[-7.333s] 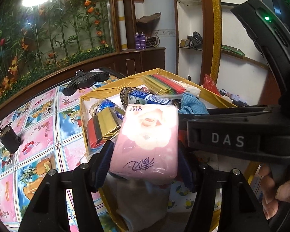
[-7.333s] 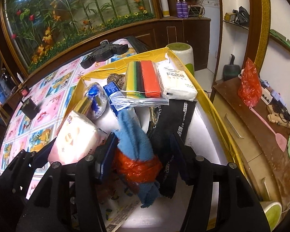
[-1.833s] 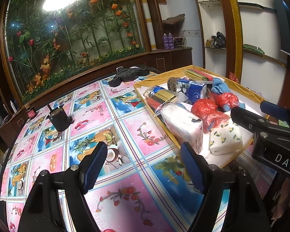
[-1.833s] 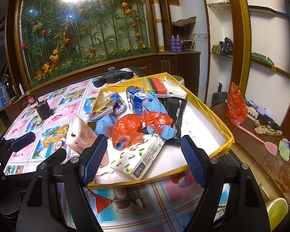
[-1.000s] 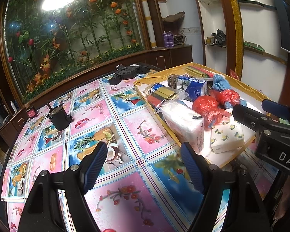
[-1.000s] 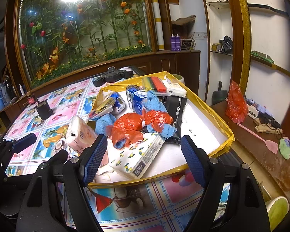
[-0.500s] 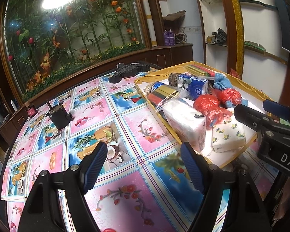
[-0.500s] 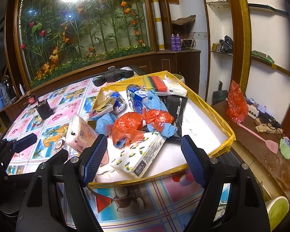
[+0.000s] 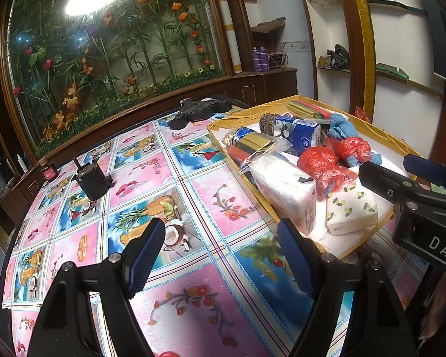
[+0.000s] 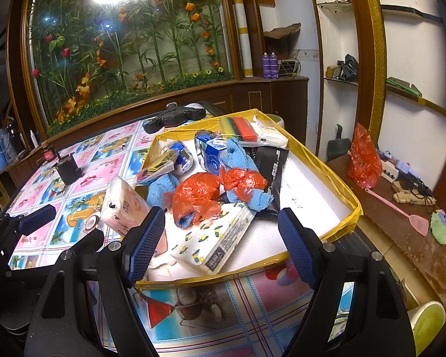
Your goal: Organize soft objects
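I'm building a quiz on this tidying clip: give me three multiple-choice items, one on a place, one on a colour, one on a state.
1. Where does the lemon-print white tissue pack lie?
A. in the yellow-edged white tray
B. on the tablecloth
C. on a shelf

2. What colour are the crumpled plastic bags in the tray?
A. green
B. red
C. black

3. How is the right gripper?
A. shut on a pack
B. shut, empty
C. open, empty

Answers: 1 A, it rests inside the tray's near rim; 2 B, both bags show red; 3 C, its blue pads stand apart, touching nothing.
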`<state>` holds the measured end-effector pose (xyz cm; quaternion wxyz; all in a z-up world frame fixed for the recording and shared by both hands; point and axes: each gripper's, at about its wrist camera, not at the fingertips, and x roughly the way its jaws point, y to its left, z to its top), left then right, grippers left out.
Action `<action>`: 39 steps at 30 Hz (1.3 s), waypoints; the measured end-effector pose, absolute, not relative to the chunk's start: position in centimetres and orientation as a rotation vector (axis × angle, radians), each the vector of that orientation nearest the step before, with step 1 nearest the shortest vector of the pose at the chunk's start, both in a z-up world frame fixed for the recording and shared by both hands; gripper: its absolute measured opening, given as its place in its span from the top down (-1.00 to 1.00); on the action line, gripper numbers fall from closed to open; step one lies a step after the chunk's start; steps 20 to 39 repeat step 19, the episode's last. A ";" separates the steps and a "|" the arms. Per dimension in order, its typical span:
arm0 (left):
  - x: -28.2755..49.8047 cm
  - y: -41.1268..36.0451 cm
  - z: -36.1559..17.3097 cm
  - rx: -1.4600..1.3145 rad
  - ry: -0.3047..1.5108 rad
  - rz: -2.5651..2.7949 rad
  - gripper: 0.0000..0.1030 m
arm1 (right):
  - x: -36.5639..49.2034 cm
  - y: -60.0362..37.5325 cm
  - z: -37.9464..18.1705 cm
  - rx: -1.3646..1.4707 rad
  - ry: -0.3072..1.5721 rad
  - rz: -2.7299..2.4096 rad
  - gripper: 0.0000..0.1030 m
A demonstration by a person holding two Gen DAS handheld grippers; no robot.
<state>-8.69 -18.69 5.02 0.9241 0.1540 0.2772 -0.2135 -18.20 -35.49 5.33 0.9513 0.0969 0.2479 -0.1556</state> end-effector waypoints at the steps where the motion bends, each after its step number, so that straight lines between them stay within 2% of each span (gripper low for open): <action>1: -8.7 -18.7 5.0 0.315 0.571 -0.441 -0.52 | -18.2 -35.5 5.4 0.197 0.504 -0.317 -0.54; 39: -8.6 -18.9 5.1 0.307 0.600 -0.481 -0.52 | -18.2 -35.5 5.3 0.198 0.503 -0.316 -0.54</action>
